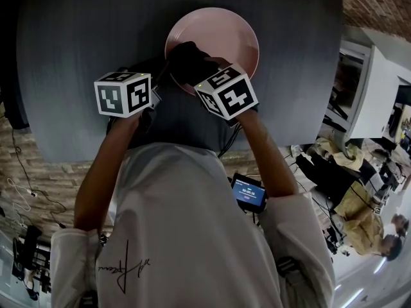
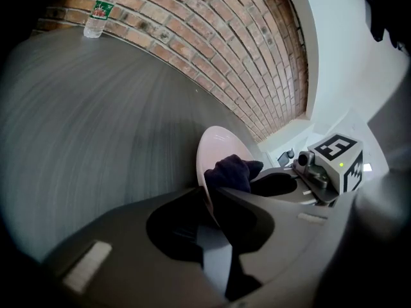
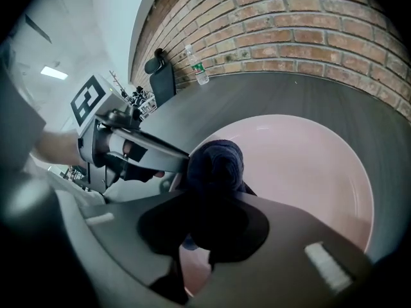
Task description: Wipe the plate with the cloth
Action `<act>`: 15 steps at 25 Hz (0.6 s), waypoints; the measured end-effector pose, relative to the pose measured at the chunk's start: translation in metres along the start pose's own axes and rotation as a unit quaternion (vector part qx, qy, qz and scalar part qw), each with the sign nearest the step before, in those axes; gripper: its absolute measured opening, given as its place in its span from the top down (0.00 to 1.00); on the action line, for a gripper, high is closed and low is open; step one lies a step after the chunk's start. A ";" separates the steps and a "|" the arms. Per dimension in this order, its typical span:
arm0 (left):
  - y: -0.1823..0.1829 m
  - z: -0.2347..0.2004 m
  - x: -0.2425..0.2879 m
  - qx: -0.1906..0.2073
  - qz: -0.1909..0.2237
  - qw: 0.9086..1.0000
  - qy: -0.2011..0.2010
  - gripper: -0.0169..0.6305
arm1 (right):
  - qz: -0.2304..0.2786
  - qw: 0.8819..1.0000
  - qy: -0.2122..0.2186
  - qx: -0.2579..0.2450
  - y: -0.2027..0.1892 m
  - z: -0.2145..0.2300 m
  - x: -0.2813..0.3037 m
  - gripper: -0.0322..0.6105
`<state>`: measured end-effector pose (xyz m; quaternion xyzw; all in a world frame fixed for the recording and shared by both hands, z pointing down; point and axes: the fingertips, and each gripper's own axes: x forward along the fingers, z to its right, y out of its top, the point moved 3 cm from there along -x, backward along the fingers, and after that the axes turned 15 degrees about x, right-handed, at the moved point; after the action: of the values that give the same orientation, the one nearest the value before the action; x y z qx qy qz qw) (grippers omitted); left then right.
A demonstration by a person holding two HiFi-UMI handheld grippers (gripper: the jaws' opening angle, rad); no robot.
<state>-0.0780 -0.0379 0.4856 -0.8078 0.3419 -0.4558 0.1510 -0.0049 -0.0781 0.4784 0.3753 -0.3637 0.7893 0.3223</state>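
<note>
A pink plate (image 1: 221, 34) lies on the dark grey table (image 1: 77, 37), towards its near edge. A wad of dark cloth (image 1: 187, 61) rests on the plate's near left part. My right gripper (image 3: 215, 191) is shut on the cloth (image 3: 215, 162) and holds it against the plate's face (image 3: 308, 165). In the left gripper view the plate's rim (image 2: 204, 165) stands between the jaws, and my left gripper (image 2: 209, 197) is shut on it. From the head view my left gripper (image 1: 160, 79) reaches the plate's left rim, close beside my right gripper (image 1: 198, 69).
A water bottle (image 2: 99, 8) stands at the table's far side by the brick wall (image 2: 212, 37); a black chair (image 3: 160, 76) is near the bottle (image 3: 197, 65). Cluttered floor and furniture (image 1: 359, 172) lie off the table's right.
</note>
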 end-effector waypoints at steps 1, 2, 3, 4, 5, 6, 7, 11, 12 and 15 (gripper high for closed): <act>0.001 0.000 0.000 0.000 0.000 1.000 0.000 0.87 | -0.002 1.000 0.001 -0.002 -0.001 0.000 -0.001 0.84; 0.001 0.001 0.000 0.000 0.000 1.000 0.001 0.87 | -0.004 1.000 0.002 -0.004 -0.002 0.000 -0.002 0.84; 0.001 0.001 -0.001 0.000 0.000 1.000 0.001 0.87 | -0.006 1.000 0.002 -0.006 -0.003 -0.001 -0.003 0.84; 0.001 0.001 -0.001 0.000 0.000 1.000 0.001 0.87 | -0.008 1.000 0.003 -0.008 -0.004 -0.001 -0.003 0.84; 0.002 0.001 -0.001 0.000 0.000 1.000 0.001 0.87 | -0.010 1.000 0.004 -0.009 -0.004 -0.001 -0.004 0.84; 0.002 0.001 -0.001 0.000 0.000 1.000 0.001 0.87 | -0.012 1.000 0.005 -0.010 -0.005 -0.001 -0.004 0.84; 0.002 0.001 -0.001 0.001 0.000 1.000 0.001 0.87 | -0.014 1.000 0.006 -0.012 -0.006 -0.001 -0.005 0.84; 0.002 0.001 -0.001 0.001 0.000 1.000 0.001 0.87 | -0.019 1.000 0.010 -0.013 -0.009 0.000 -0.006 0.84; 0.002 0.001 0.000 0.001 0.000 1.000 0.001 0.88 | -0.020 1.000 0.011 -0.014 -0.010 0.001 -0.006 0.84; 0.002 0.001 0.000 0.001 0.000 1.000 0.002 0.88 | -0.025 0.999 0.013 -0.016 -0.012 0.001 -0.006 0.84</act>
<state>-0.0782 -0.0388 0.4842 -0.8070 0.3417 -0.4573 0.1511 0.0083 -0.0738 0.4775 0.3687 -0.3629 0.7799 0.3524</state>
